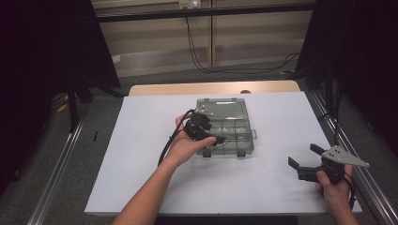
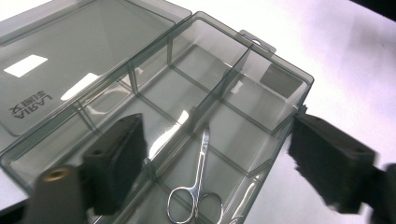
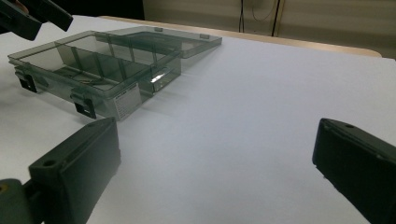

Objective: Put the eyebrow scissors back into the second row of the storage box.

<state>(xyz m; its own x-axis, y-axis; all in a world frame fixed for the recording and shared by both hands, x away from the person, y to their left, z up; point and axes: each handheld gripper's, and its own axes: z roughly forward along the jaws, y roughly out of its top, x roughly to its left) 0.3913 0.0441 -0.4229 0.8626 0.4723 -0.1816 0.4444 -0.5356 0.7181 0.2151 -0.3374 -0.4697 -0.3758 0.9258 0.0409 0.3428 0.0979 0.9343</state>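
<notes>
A smoky clear plastic compartment box (image 1: 248, 140) lies open in the middle of the white table, its lid (image 1: 226, 108) folded flat behind it. Small steel scissors (image 2: 198, 186) lie in a near compartment of the box (image 2: 289, 65), handles toward me. My left gripper (image 1: 213, 126) hovers over the box's left part, and its jaws (image 2: 217, 123) stand wide apart above the scissors without touching them. Near the table's right front, my right gripper (image 1: 305, 155) rests in a hand, jaws wide (image 3: 215, 128), nothing between them, pointing at the box (image 3: 100, 95).
A white sheet (image 1: 263, 187) covers the table, with a wooden edge (image 1: 211, 88) at the back. Metal rails run along both sides. Cables hang on the far wall (image 1: 197, 51). The left gripper's jaws (image 3: 32, 16) also show above the box's far corner.
</notes>
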